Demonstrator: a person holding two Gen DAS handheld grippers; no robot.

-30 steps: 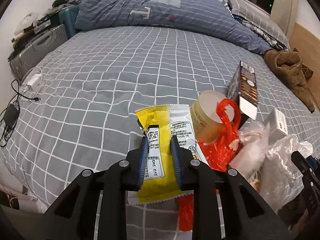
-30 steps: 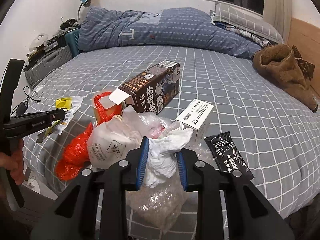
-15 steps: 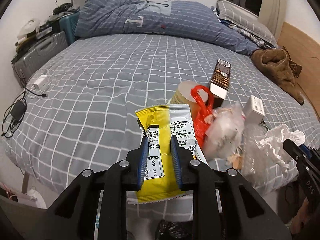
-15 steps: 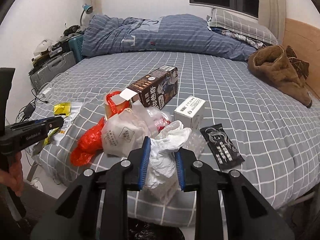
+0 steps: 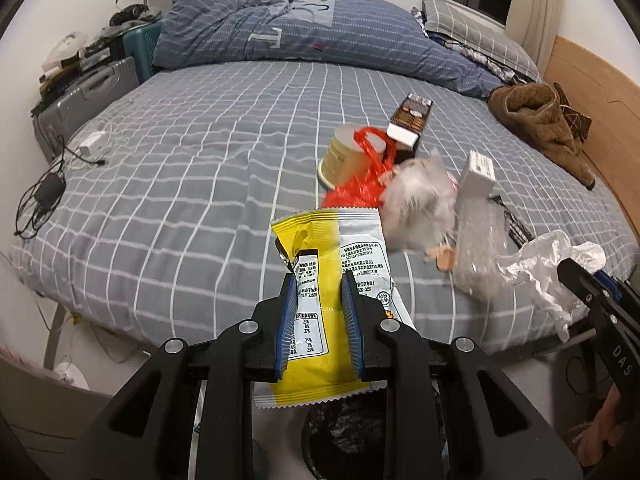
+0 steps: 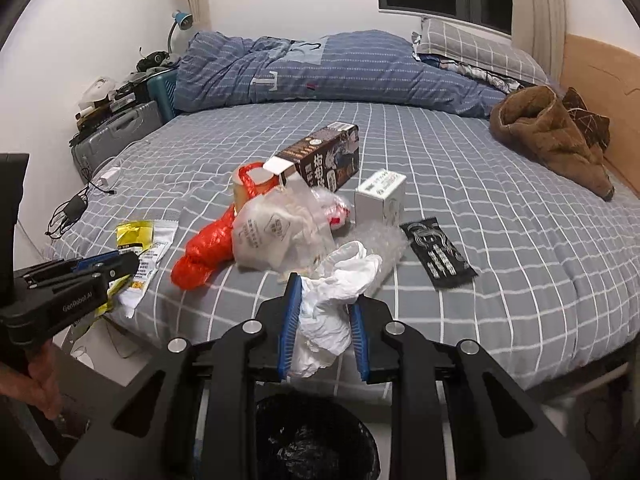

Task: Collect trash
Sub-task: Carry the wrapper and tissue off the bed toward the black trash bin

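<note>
My left gripper is shut on a yellow and white snack wrapper and holds it off the bed's front edge, above a bin with a black liner. My right gripper is shut on crumpled white tissue above the same bin. On the bed lie an orange plastic bag, a clear printed bag, a paper cup, a brown carton, a white box, bubble wrap and a black sachet.
The grey checked bed carries a blue duvet at the back and a brown garment at the right. Suitcases stand to the left. Chargers and cables lie on the bed's left edge.
Both grippers have pulled back from the bed with their loads. The bed's front edge and the bin below have come into view.
</note>
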